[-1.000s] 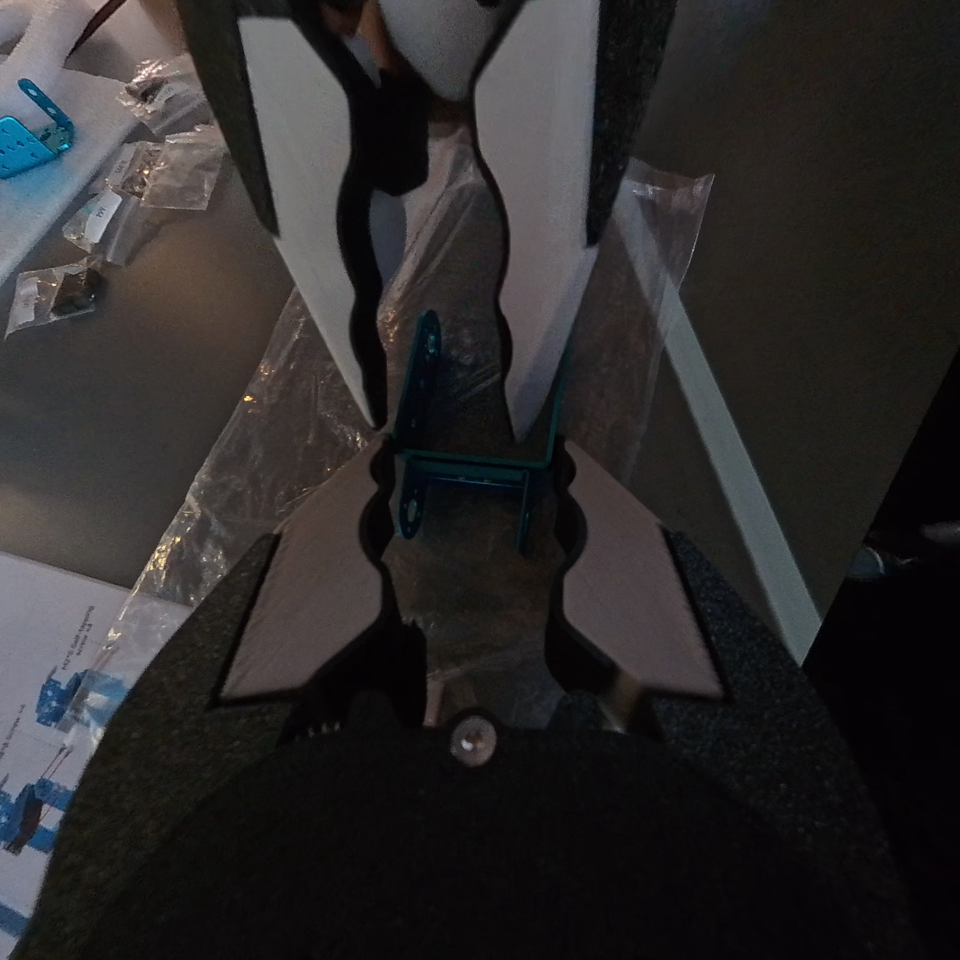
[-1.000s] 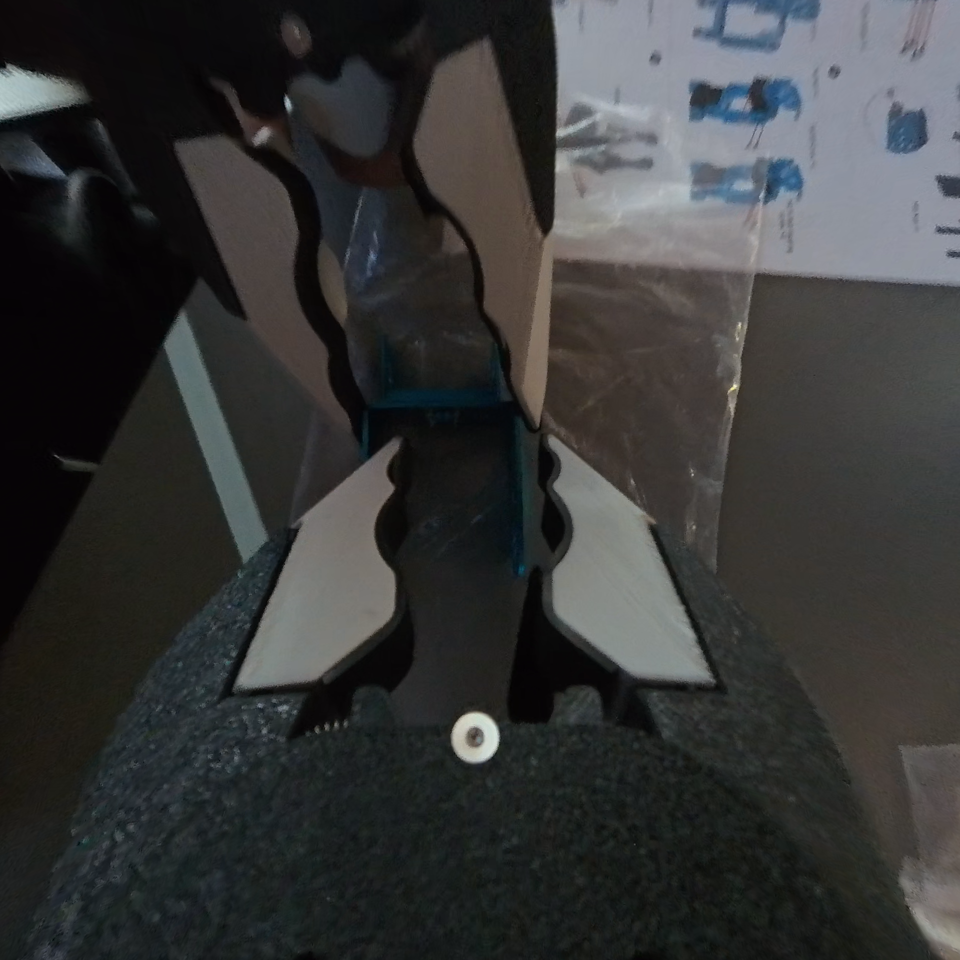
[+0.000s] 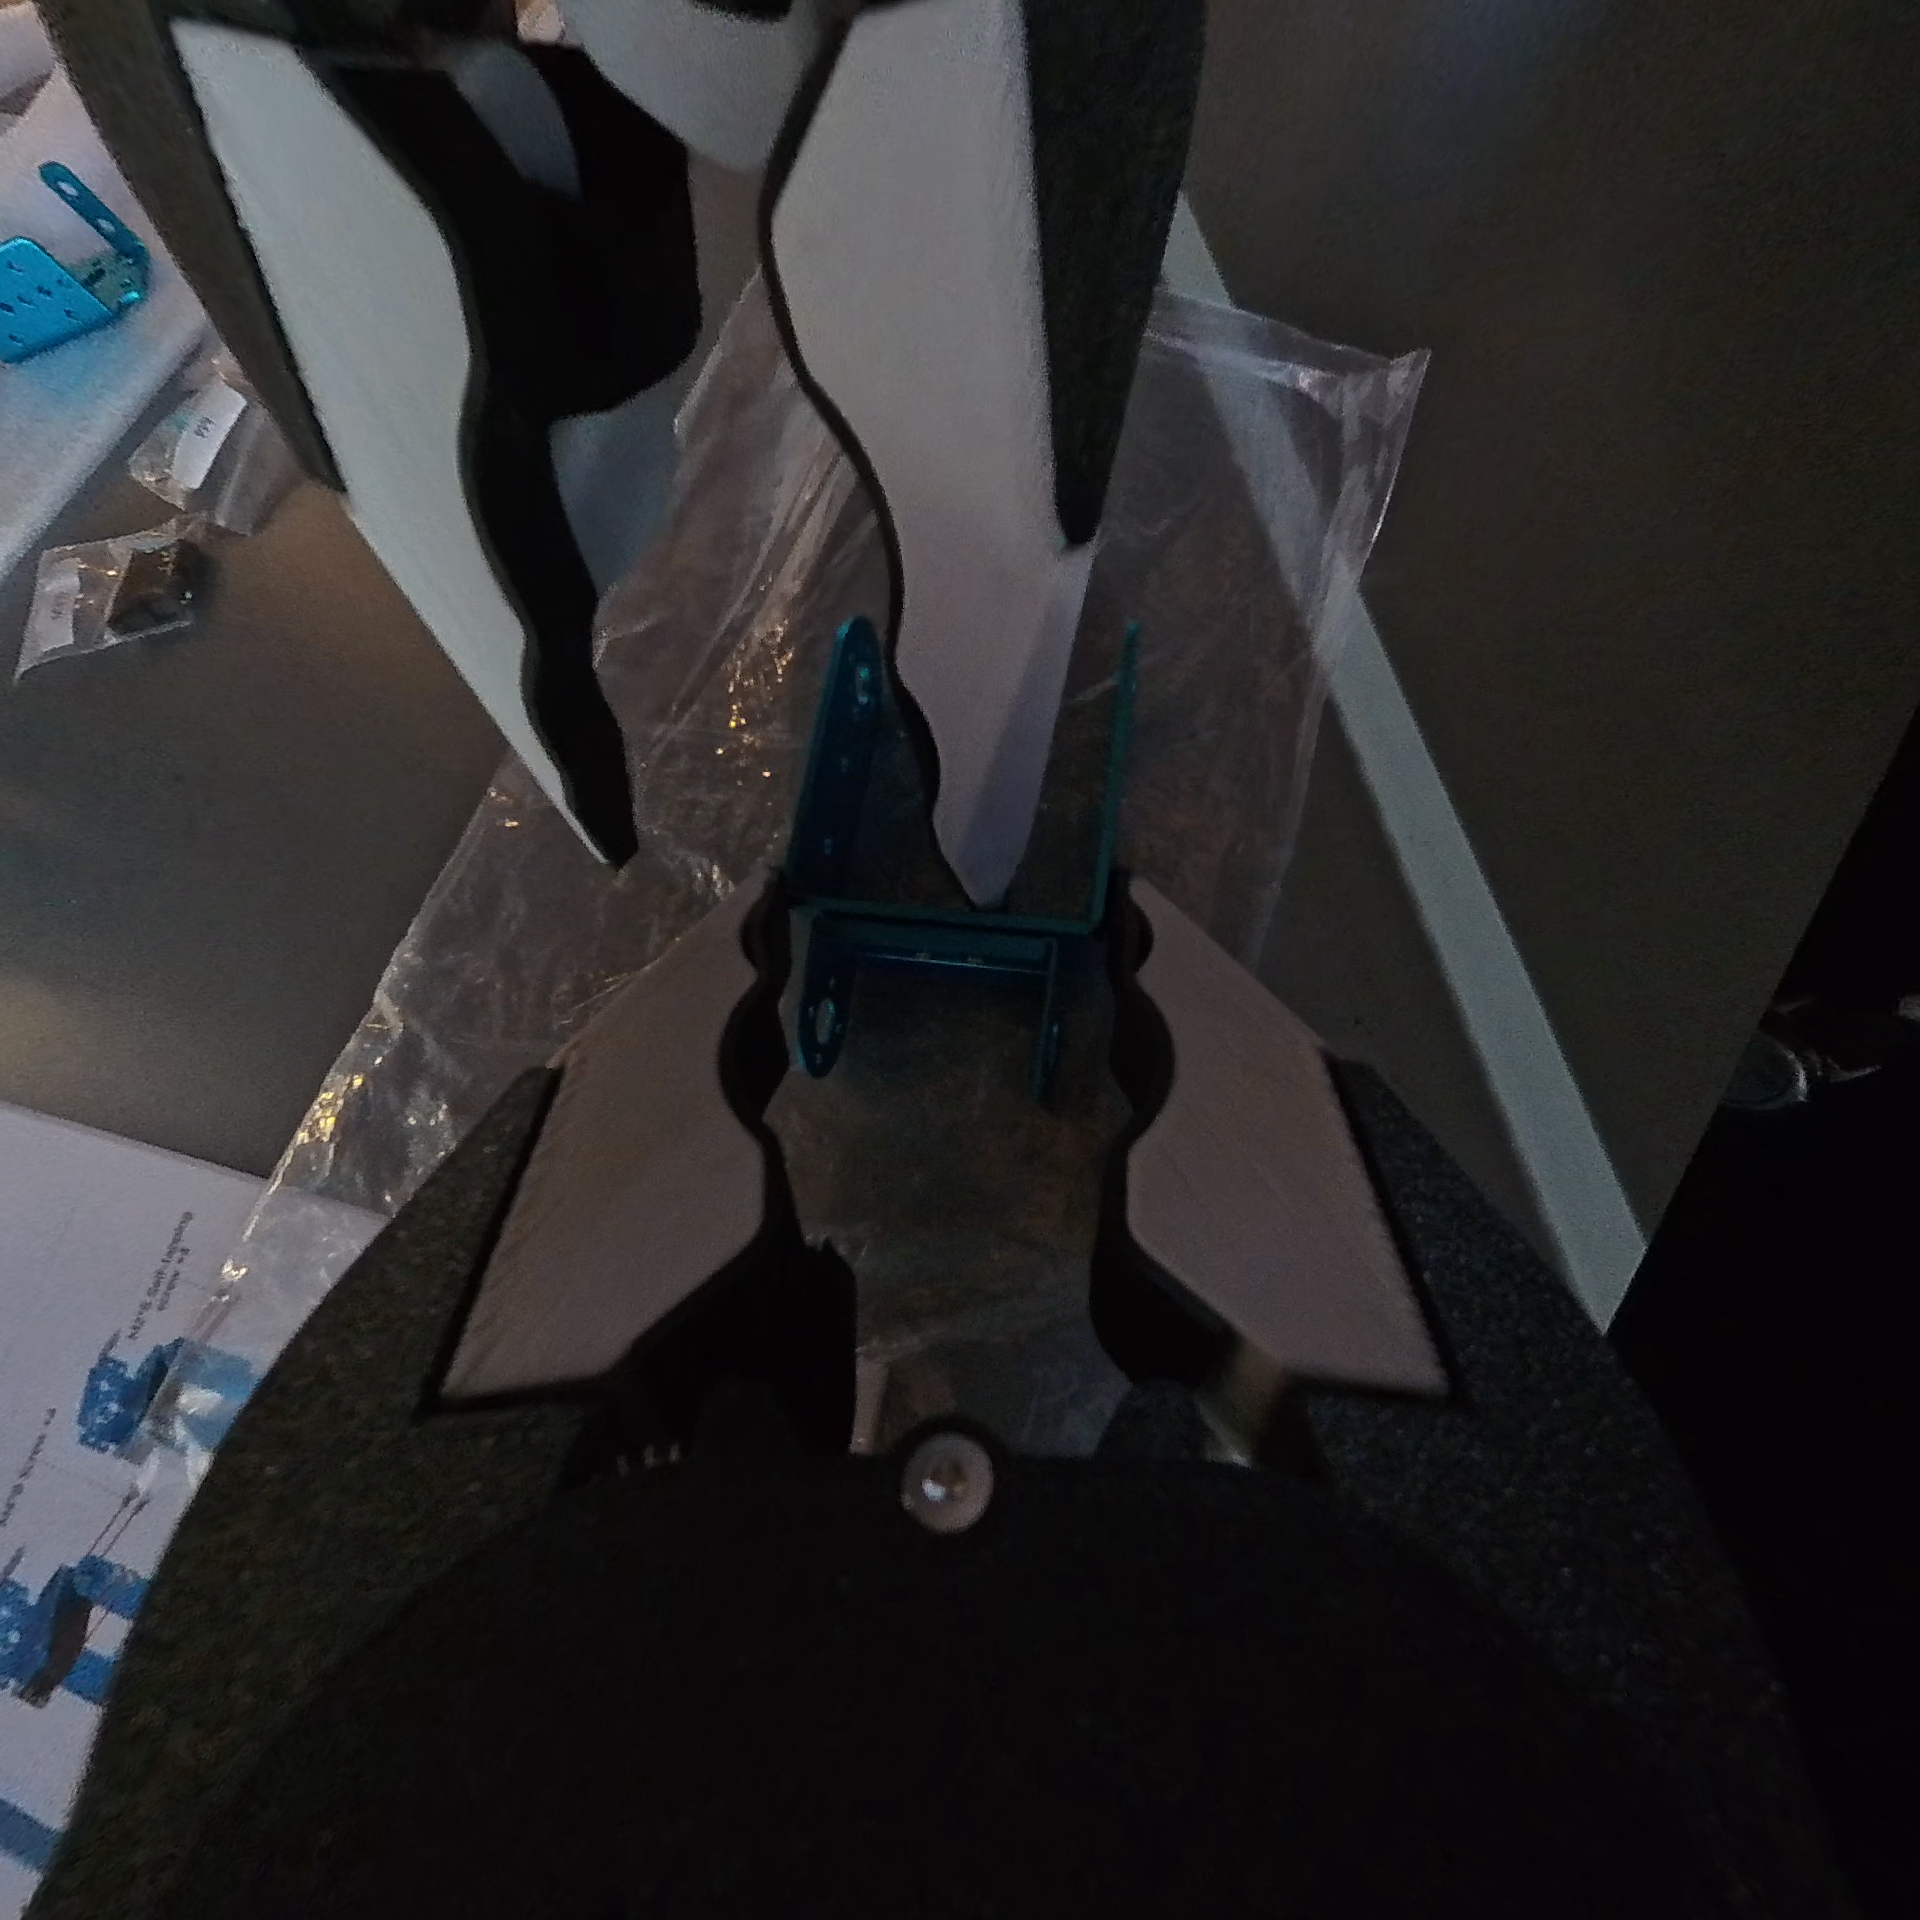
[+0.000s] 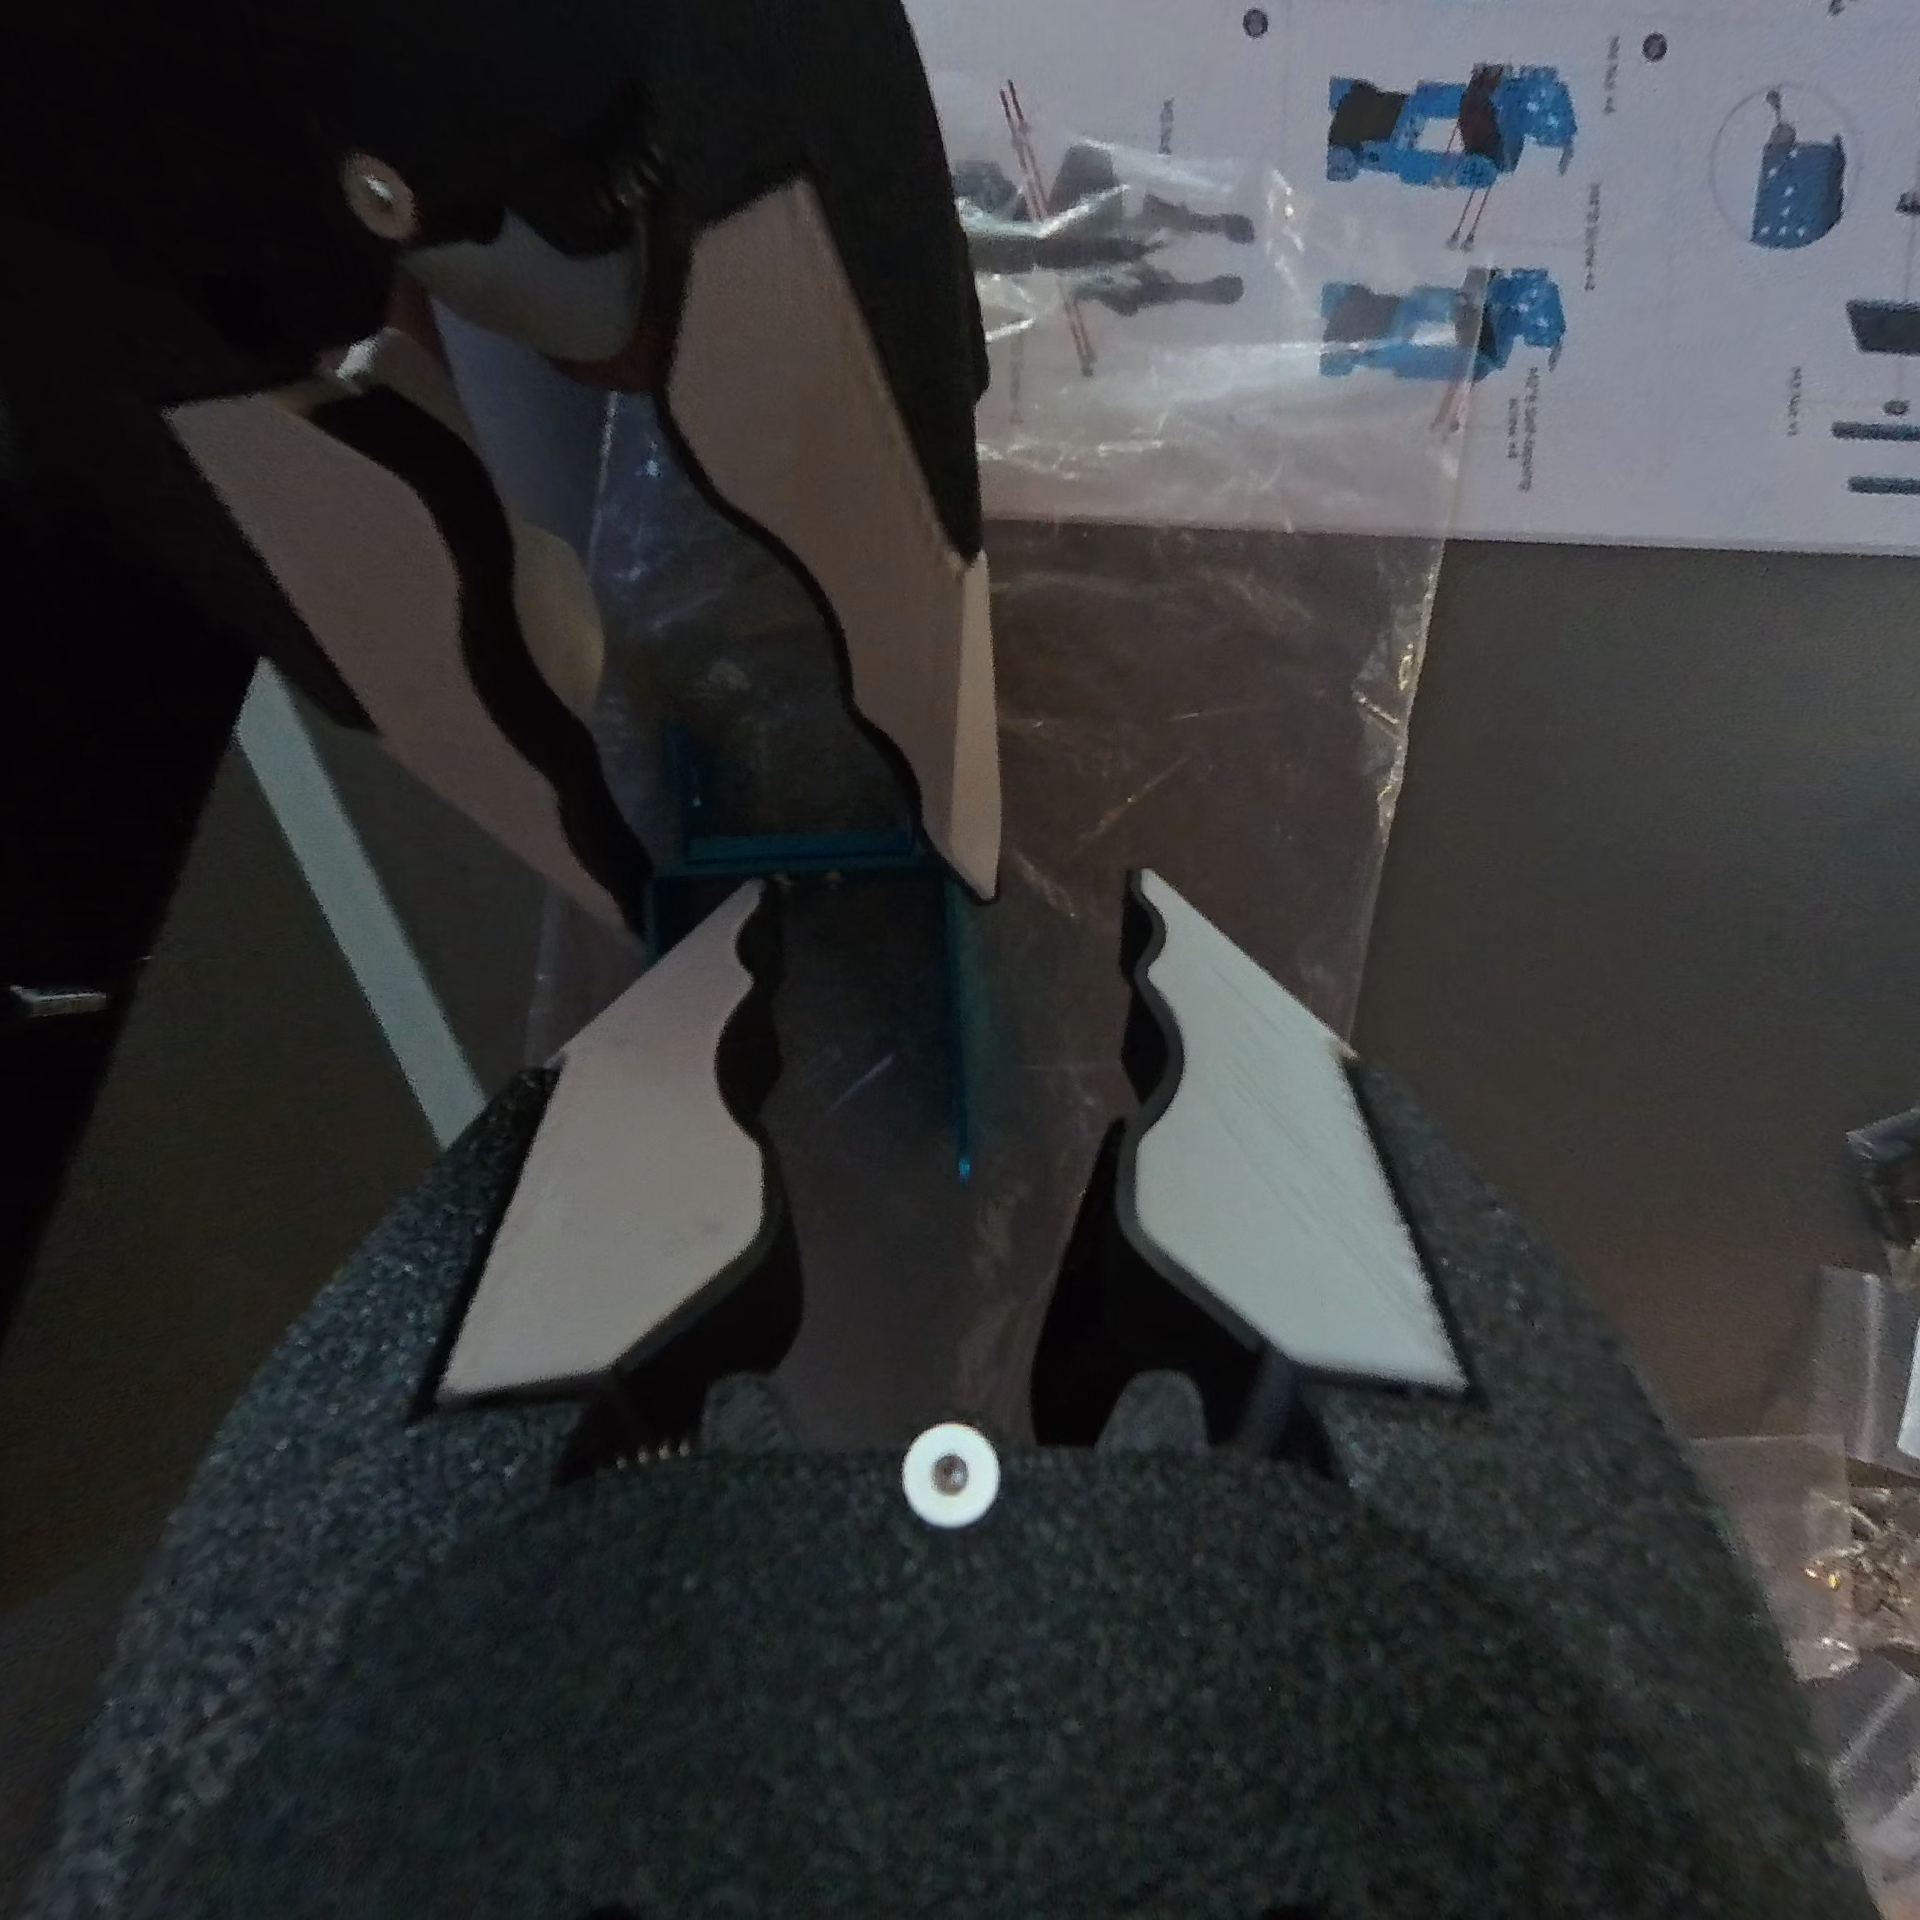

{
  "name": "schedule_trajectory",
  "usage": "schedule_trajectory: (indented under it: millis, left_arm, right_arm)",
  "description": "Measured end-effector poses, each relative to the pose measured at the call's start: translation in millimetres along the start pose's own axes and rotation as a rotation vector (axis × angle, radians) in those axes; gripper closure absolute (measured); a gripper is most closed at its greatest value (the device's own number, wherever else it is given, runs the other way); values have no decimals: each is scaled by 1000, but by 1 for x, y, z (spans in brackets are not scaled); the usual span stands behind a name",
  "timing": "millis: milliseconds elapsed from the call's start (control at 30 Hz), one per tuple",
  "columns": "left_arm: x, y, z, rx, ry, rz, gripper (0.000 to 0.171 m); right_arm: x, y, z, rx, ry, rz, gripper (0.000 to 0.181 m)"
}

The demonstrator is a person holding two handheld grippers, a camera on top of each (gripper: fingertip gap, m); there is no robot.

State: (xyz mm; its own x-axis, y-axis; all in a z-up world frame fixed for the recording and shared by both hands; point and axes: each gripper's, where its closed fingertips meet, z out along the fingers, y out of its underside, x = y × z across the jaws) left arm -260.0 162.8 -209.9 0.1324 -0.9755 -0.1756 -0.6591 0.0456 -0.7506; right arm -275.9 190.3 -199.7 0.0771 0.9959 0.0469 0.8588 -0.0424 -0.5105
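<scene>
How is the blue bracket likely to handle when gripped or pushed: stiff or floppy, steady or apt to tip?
Probably stiff: the blue bracket looks like thin bent metal with straight arms. Likely light, since its plates are thin and have holes. It may slide if pushed, as the crinkled clear plastic bag lies beneath it.

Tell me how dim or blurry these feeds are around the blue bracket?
Left wrist view: dim, the blue bracket dark but readable, glints on the plastic bag, edges bent by the wide lens. Right wrist view: equally dim, bracket in shadow, instruction sheet bright and soft.
</scene>
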Motion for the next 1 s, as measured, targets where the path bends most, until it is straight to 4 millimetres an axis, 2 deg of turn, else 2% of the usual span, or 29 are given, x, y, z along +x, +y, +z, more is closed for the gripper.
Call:
schedule_trajectory:
  millis: [133,267,433,533,567,700,800,900,1000]
  left_arm:
    - [0,0,0,0,1,0,110]
    - [0,0,0,0,1,1,109]
    - [0,0,0,0,0,0,109]
    - [0,0,0,0,0,0,109]
    - [0,0,0,0,0,0,109]
    - [0,0,0,0,1,0,109]
    - [0,0,0,0,1,1,109]
    - [0,0,0,0,0,2,109]
    - [0,0,0,0,1,1,109]
  right_arm:
    - [-3,-1,1,0,7,-19,117]
    - [2,4,9,-29,28,-28,109]
    - [5,1,4,-9,30,-19,105]
    - [5,-1,-1,4,25,-19,108]
    - [5,-2,-4,17,24,-21,121]
    - [-4,2,4,-11,-4,-46,111]
    - [1,3,9,-10,22,-48,106]
    - [8,0,3,18,27,-22,100]
    - [7,-4,-4,48,9,-11,115]
